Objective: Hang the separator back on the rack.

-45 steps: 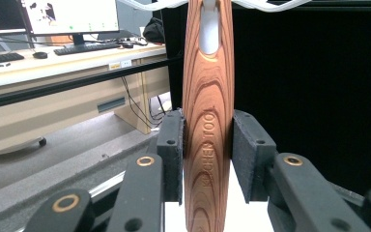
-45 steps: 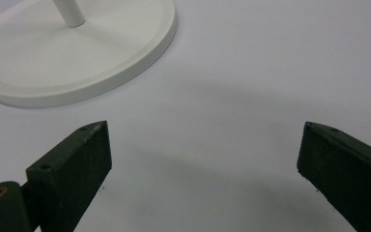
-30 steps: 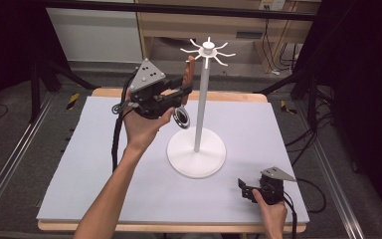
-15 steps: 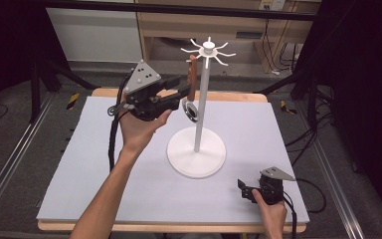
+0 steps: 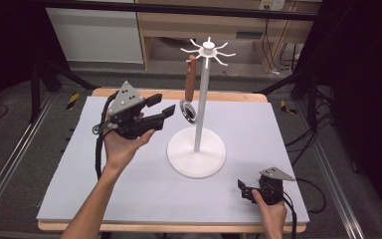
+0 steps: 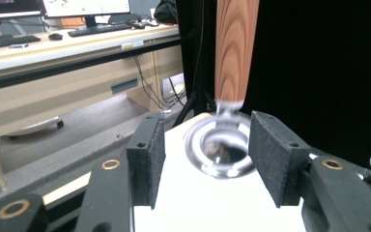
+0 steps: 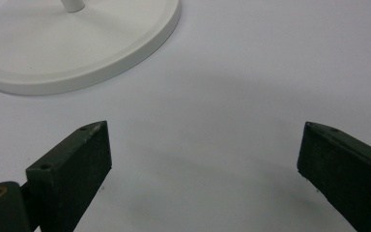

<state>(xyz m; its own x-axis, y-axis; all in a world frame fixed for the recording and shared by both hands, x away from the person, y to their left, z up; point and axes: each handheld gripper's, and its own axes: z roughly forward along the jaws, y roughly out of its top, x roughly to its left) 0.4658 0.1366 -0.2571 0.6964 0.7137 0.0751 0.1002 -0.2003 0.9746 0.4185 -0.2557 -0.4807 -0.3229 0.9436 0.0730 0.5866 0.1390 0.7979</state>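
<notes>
The wooden-handled strainer [image 5: 191, 85] hung vertically from the stand [image 5: 197, 149], bowl lowest. The left gripper [image 5: 160, 112] jaws had just been opening, empty; the right gripper [image 5: 242, 189] jaws stood wide, empty.

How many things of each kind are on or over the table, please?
Stand: 1
Wooden-handled strainer hanging on it: 1
Grippers, left gripper and right gripper: 2
Total: 4

Your left tool [image 5: 165, 107] is black with a grey three-cornered plate and a black cable. Brass-ringed screws sit behind its pads [image 6: 147, 162]. Your right tool [image 5: 242, 190] matches. Your forearms are unsleeved.
</notes>
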